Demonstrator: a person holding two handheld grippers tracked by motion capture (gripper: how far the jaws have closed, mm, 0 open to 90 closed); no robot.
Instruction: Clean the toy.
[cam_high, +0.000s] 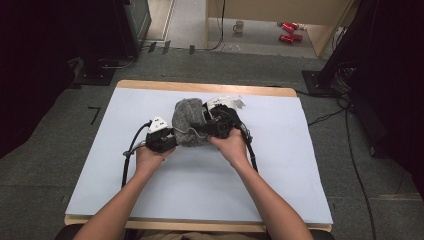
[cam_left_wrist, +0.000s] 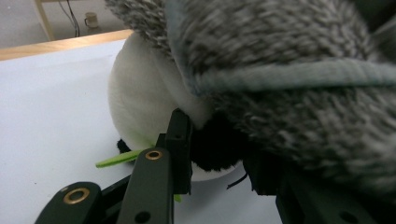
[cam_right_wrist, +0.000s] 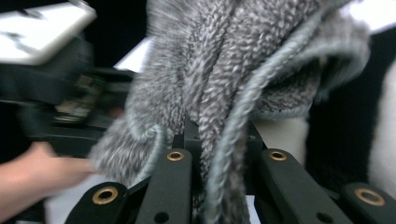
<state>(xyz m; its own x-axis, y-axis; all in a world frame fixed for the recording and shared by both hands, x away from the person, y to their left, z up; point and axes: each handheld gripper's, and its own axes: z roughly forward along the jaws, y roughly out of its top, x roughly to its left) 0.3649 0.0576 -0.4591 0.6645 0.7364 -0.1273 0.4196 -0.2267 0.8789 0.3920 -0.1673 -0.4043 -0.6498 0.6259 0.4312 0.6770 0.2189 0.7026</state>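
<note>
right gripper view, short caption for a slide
Right gripper fingers pinch grey knit hat beside black-and-white plush toy.

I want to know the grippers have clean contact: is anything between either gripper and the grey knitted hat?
Nothing visible does. The right gripper has the grey knitted hat directly between its jaws, and the left gripper sits right at the hat's edge against the black-and-white plush toy.

High view up above the near edge of the table (cam_high: 200, 175), looking forward and down, pretty far back. Gripper views way closer, riding low behind the jaws, practically buried in the grey knit (cam_left_wrist: 289, 74). Same knit (cam_right_wrist: 224, 60) shared across all three.
</note>
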